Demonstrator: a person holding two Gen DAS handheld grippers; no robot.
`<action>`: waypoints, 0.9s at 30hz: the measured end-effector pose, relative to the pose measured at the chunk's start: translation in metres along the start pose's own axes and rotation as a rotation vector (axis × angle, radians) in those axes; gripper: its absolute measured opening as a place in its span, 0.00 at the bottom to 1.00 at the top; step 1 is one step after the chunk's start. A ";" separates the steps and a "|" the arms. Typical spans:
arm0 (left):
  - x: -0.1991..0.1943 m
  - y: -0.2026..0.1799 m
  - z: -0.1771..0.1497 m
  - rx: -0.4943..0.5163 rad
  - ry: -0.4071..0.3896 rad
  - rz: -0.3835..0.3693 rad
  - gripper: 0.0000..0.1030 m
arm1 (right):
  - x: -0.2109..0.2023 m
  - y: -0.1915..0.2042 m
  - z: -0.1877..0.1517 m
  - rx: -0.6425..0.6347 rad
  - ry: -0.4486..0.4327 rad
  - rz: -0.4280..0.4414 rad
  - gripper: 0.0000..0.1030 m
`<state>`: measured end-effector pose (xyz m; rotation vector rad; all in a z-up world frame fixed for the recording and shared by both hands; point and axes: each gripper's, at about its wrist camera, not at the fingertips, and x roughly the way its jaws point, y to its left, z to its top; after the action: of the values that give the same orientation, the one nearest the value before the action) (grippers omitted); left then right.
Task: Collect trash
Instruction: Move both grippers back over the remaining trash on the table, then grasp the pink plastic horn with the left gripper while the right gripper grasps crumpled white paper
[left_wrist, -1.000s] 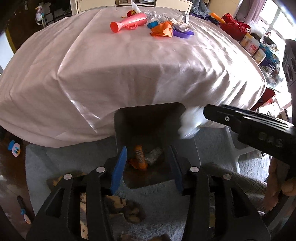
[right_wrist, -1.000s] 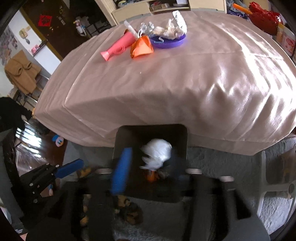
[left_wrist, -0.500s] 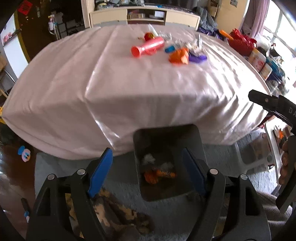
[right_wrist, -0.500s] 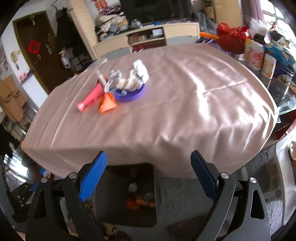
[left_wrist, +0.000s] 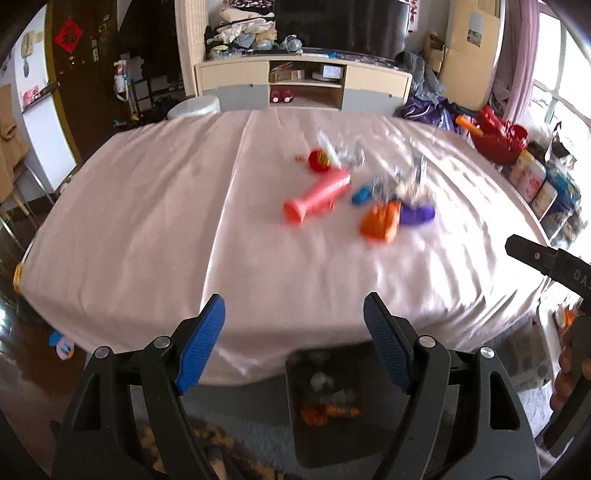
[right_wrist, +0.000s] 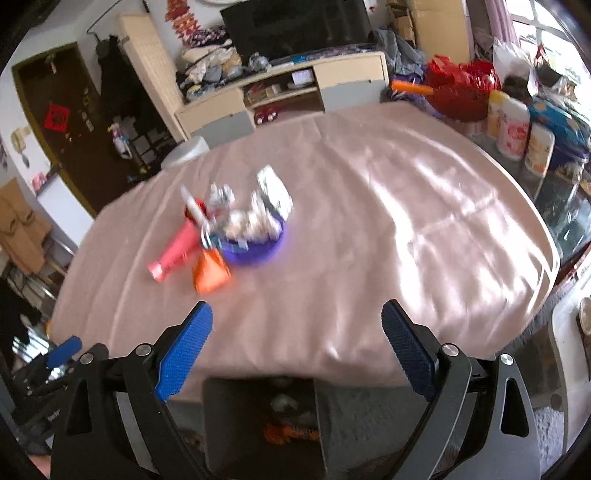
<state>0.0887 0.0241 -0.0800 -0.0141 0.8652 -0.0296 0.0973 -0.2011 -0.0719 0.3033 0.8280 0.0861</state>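
Both my grippers, left (left_wrist: 293, 328) and right (right_wrist: 295, 338), are released and empty; bin (left_wrist: 325, 406) sits below the table (left_wrist: 147, 221) edge to catch remaining trash (right_wrist: 251, 221).

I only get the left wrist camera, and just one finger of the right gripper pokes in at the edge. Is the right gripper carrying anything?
Observer: No. The right gripper has just been opening; its jaws stand wide with nothing between them.
Operator: What's on that purple thing on the table? It's a blur here.
Observer: It's a purple plate, heaped with crumpled silvery wrappers.
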 end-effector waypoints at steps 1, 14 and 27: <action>0.001 -0.001 0.007 0.006 0.002 0.005 0.71 | 0.000 0.003 0.007 -0.004 -0.013 -0.005 0.91; 0.045 0.002 0.063 0.022 -0.021 0.044 0.75 | 0.042 0.031 0.056 -0.046 -0.032 0.010 0.85; 0.102 0.008 0.065 0.027 0.006 -0.038 0.68 | 0.104 0.028 0.052 -0.052 0.076 0.073 0.32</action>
<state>0.2047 0.0284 -0.1157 -0.0049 0.8700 -0.0774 0.2070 -0.1667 -0.1051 0.2831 0.8886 0.1883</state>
